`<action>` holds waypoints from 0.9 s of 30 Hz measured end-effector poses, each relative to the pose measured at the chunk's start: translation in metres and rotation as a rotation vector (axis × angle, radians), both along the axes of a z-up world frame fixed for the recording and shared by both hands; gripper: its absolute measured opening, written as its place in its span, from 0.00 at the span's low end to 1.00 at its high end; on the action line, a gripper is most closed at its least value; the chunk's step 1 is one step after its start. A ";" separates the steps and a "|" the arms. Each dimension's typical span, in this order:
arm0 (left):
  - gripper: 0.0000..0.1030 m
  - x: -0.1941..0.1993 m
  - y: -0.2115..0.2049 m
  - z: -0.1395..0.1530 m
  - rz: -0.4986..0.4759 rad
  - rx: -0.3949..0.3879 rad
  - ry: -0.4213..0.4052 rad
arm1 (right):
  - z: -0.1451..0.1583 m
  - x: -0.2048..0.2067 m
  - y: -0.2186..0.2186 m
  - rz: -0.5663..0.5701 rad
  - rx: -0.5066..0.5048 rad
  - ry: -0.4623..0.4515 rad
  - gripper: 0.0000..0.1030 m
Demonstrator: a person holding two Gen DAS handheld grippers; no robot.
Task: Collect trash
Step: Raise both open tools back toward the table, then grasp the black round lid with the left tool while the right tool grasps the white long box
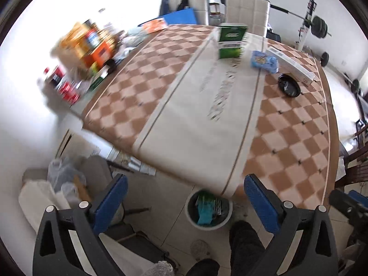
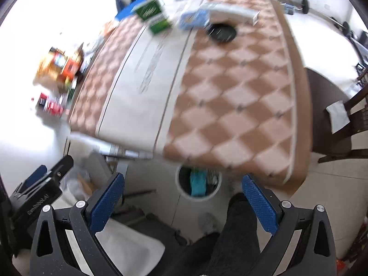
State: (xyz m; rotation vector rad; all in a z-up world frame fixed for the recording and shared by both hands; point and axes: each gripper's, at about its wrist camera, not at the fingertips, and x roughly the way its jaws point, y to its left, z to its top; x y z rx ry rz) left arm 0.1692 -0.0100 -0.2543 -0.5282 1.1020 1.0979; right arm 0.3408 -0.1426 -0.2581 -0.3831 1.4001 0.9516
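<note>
A white trash bin (image 1: 191, 216) stands on the floor under the near table edge, with a teal wrapper and other scraps inside; it also shows in the right wrist view (image 2: 184, 192). On the checkered tablecloth (image 1: 287, 142) at the far end lie a green carton (image 1: 232, 41), a blue packet (image 1: 264, 61), a black round lid (image 1: 288, 85) and a long white box (image 1: 291, 65). The same carton (image 2: 153, 15), packet (image 2: 194, 18) and lid (image 2: 222, 32) appear blurred. My left gripper (image 1: 186, 203) and right gripper (image 2: 182, 203) hang open above the bin, both holding nothing.
Food boxes and cans (image 1: 87, 43) crowd the table's left end. Plastic bags (image 1: 64, 179) sit on the floor at left. A person's dark trouser leg (image 1: 243, 241) stands beside the bin. A wooden chair (image 2: 345, 119) is at right, padded chairs (image 1: 247, 11) behind the table.
</note>
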 end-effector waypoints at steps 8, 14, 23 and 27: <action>1.00 0.168 0.071 -0.046 -0.060 -0.187 0.049 | -0.049 0.182 0.046 -0.141 -0.125 -0.015 1.00; 1.00 0.279 0.114 -0.109 -0.092 -0.342 0.047 | -0.100 0.292 0.096 -0.194 -0.195 -0.045 1.00; 0.99 0.350 0.145 -0.175 -0.100 -0.438 0.062 | -0.136 0.362 0.157 -0.102 -0.264 -0.103 1.00; 0.82 0.340 0.146 -0.167 -0.075 -0.385 0.029 | -0.143 0.375 0.180 -0.043 -0.266 -0.107 1.00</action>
